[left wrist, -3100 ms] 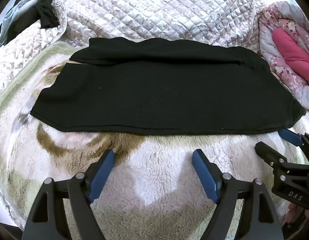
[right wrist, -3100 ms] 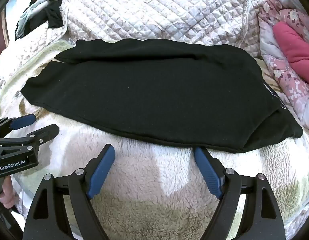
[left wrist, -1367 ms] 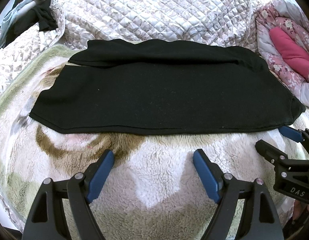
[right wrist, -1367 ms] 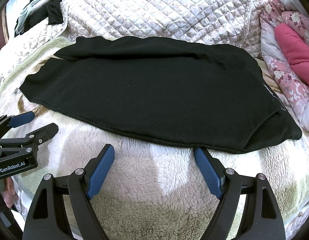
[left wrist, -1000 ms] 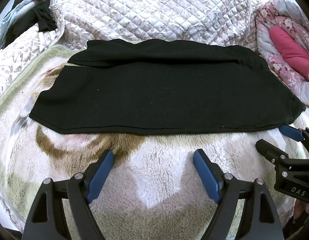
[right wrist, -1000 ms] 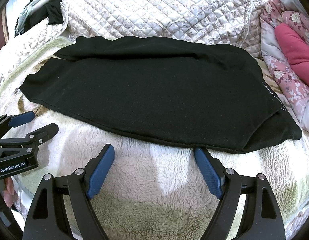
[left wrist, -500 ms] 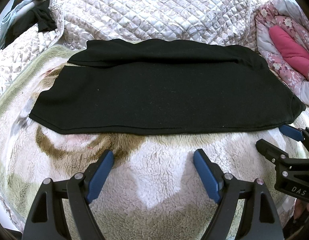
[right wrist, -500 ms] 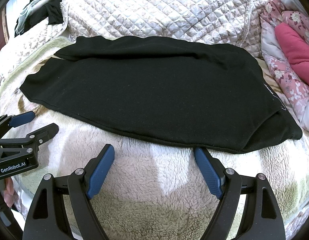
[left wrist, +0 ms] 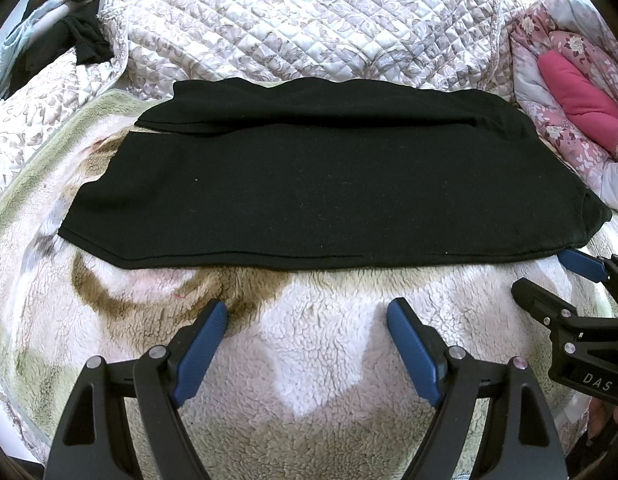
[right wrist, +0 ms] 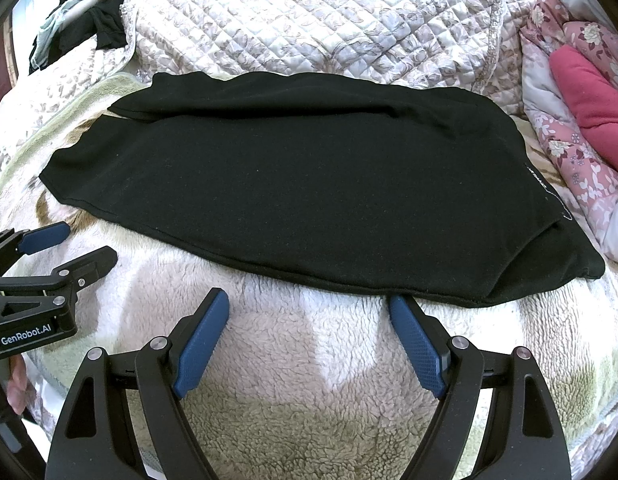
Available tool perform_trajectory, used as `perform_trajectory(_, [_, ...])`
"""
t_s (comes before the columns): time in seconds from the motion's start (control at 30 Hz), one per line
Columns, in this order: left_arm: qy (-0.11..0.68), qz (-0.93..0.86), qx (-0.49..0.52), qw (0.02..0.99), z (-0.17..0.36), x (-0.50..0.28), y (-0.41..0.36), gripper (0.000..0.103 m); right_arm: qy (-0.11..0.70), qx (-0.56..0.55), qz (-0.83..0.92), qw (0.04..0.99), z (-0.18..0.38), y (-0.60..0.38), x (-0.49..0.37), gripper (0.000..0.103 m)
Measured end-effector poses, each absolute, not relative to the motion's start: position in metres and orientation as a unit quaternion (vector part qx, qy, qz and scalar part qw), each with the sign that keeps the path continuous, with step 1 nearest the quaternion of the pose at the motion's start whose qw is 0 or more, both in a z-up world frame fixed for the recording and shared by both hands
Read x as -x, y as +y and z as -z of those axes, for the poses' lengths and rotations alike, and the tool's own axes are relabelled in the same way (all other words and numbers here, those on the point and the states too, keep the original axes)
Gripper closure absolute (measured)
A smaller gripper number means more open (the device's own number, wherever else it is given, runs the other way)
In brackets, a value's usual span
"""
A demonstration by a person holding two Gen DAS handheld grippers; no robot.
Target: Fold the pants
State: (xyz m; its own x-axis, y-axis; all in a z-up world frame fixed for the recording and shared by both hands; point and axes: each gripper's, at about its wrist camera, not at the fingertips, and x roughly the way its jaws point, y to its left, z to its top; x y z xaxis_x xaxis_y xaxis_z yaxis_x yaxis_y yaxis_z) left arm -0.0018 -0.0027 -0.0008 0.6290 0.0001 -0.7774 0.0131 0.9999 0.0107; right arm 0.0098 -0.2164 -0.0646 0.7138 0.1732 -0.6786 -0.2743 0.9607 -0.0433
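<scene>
Fleecy cream and green blanket (left wrist: 309,392) covers the bed and carries everything. Behind it, along the far edge, lies a quilted grey-white bedspread (left wrist: 309,20), with a pink floral quilt (right wrist: 569,140) bunched at the far right corner. Black pants (left wrist: 309,184) lie flat across the blanket's middle, doubled lengthwise, their near hem running side to side. Left gripper (left wrist: 307,332) hovers over bare fleece just short of that hem, jaws spread wide and empty. Right gripper (right wrist: 309,324) does likewise toward the right, its right fingertip at the hem, also spread and empty.
</scene>
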Motion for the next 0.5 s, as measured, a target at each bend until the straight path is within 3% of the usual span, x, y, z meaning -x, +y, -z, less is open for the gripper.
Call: perform_trajectory(0.5, [0.432,0.003,-0.01,0.902,0.0023,0.0019,-0.0042,0.019,0.359,0.07,-0.121,0.923,0.0648,-0.2166,-0.01,0.021])
